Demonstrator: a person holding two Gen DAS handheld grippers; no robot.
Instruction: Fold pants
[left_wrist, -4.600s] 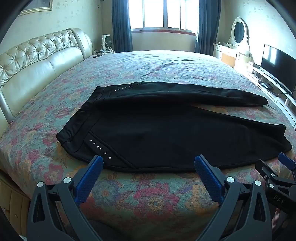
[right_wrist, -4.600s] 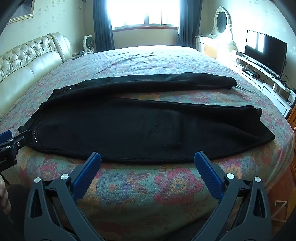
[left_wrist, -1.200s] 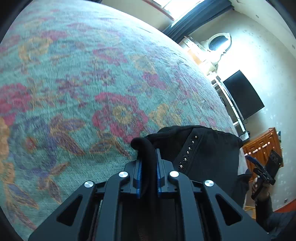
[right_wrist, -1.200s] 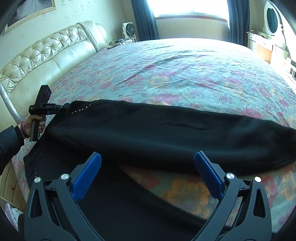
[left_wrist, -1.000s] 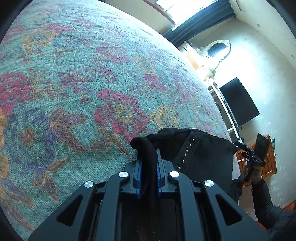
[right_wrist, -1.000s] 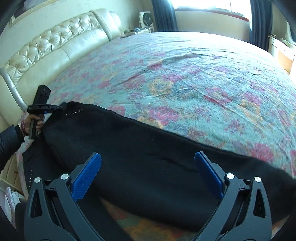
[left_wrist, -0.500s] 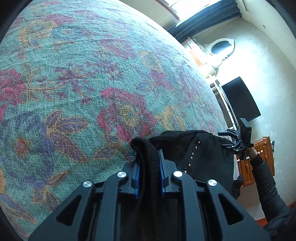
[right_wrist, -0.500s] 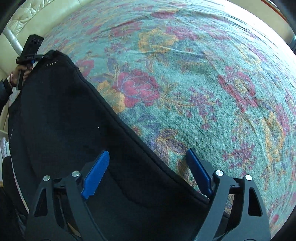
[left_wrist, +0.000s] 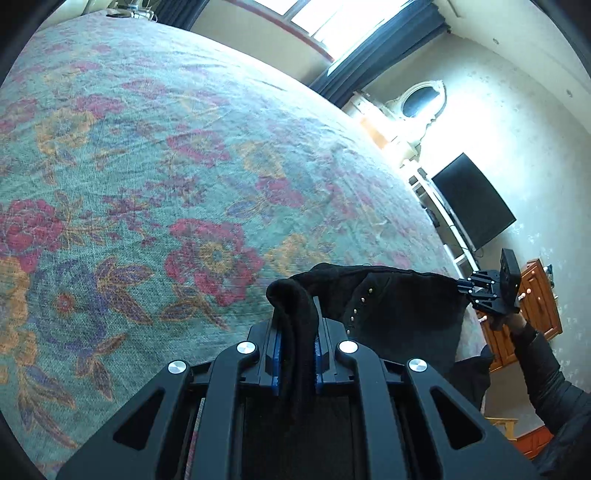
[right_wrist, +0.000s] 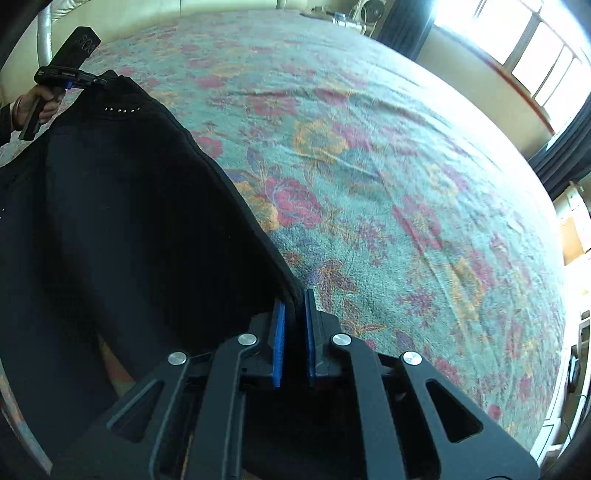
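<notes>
The black pants (right_wrist: 129, 221) lie on the floral bedspread (right_wrist: 369, 166), waist end to the left, with a row of metal studs near the waistband. My right gripper (right_wrist: 293, 306) pinches the pants' far edge, its jaws closing tight on the fabric between the blue pads. In the left wrist view, my left gripper (left_wrist: 295, 325) holds a thick roll of waistband of the pants (left_wrist: 399, 310), its jaws still squeezing in on it. Each view also shows the other gripper, the left gripper (right_wrist: 92, 79) and the right gripper (left_wrist: 463, 286), gripping the cloth, which stretches between them.
The bedspread (left_wrist: 147, 184) extends far beyond the pants. A TV (left_wrist: 472, 206), a mirrored vanity (left_wrist: 417, 103) and a wooden cabinet (left_wrist: 535, 314) stand past the bed's right side. A person's dark sleeve (left_wrist: 546, 373) reaches in at the right. Bright windows (right_wrist: 517, 37) are at the back.
My right gripper came down onto the pants' far edge and went from wide open to shut on it. The left gripper rose slightly, still holding the waistband.
</notes>
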